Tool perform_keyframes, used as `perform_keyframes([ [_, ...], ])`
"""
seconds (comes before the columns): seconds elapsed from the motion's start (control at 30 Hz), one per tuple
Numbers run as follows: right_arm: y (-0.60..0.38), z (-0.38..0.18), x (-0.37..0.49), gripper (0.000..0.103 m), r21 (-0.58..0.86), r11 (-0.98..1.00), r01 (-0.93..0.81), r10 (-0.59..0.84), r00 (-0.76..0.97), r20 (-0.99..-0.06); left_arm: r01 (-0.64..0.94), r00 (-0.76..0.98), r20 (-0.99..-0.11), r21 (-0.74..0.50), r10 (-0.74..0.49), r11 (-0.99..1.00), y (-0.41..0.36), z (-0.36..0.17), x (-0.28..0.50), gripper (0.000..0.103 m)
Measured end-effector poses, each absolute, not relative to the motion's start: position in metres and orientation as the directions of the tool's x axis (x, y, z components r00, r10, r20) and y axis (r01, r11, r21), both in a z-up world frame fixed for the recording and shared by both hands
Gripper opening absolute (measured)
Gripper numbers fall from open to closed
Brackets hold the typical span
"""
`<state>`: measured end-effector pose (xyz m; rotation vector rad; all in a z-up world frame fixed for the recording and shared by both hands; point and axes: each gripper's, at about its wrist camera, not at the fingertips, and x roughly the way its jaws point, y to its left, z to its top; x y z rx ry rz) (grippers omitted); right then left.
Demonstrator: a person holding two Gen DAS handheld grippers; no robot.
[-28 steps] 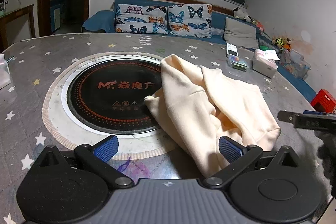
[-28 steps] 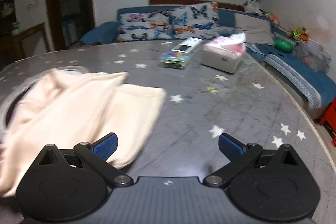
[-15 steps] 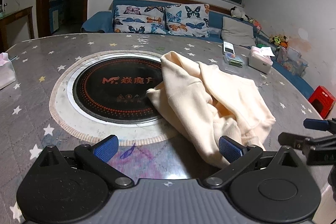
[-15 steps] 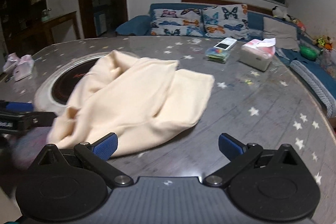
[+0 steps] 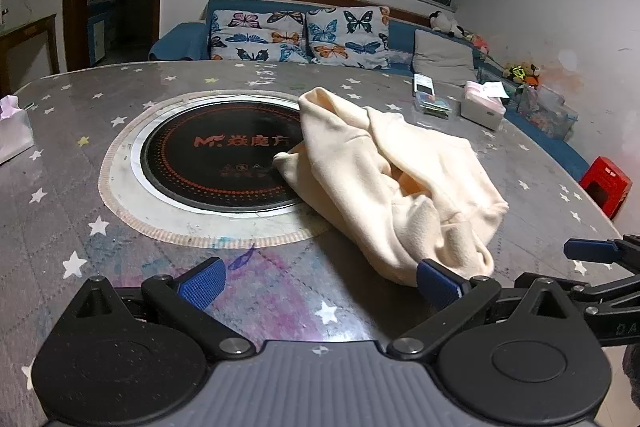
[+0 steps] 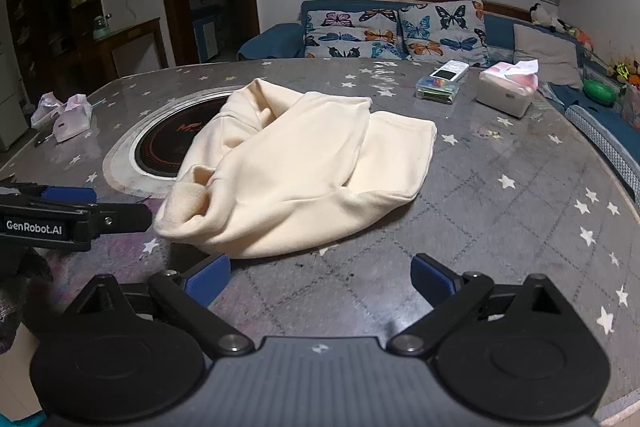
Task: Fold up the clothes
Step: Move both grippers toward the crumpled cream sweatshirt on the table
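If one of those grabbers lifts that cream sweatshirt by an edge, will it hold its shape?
Probably not. The cream sweatshirt lies in soft, rumpled folds, so it would likely droop and unfold. Its thick, fleecy-looking fabric suggests some weight. The glossy table may let it slide when pushed.

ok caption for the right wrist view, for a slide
Open right tongs face a crumpled cream garment on the star-patterned table, left tongs alongside.
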<state>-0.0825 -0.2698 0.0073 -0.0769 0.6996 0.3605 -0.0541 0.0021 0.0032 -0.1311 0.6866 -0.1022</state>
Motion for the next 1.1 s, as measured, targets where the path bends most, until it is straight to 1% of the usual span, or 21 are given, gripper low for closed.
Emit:
perform_keyframes([
  [0.4,-0.270,0.021,-0.101,0.097,0.025,0.929,-0.370,0.302,0.718,-0.627,0.085,0.779,-0.605,-0.154,-0.162,0.984,-0.003,0.007,-0.064,0.103],
  [0.5,-0.268,0.023,-0.102,0.099,0.012,0.930,-0.366,0.294,0.728,-0.619,0.084,0.778,-0.607,-0.154,-0.162,0.984,-0.004,0.007,-0.065,0.103],
  [0.6,-0.267,0.023,-0.103,0.103,0.009,0.932,-0.362,0.291,0.734,-0.614,0.086,0.779,-0.605,-0.153,-0.162,0.985,-0.005,0.007,-0.065,0.103],
  [1.1,-0.263,0.020,-0.098,0.103,0.014,0.927,-0.375,0.302,0.724,-0.620,0.068,0.774,-0.615,-0.153,-0.149,0.986,-0.005,0.007,-0.060,0.103],
])
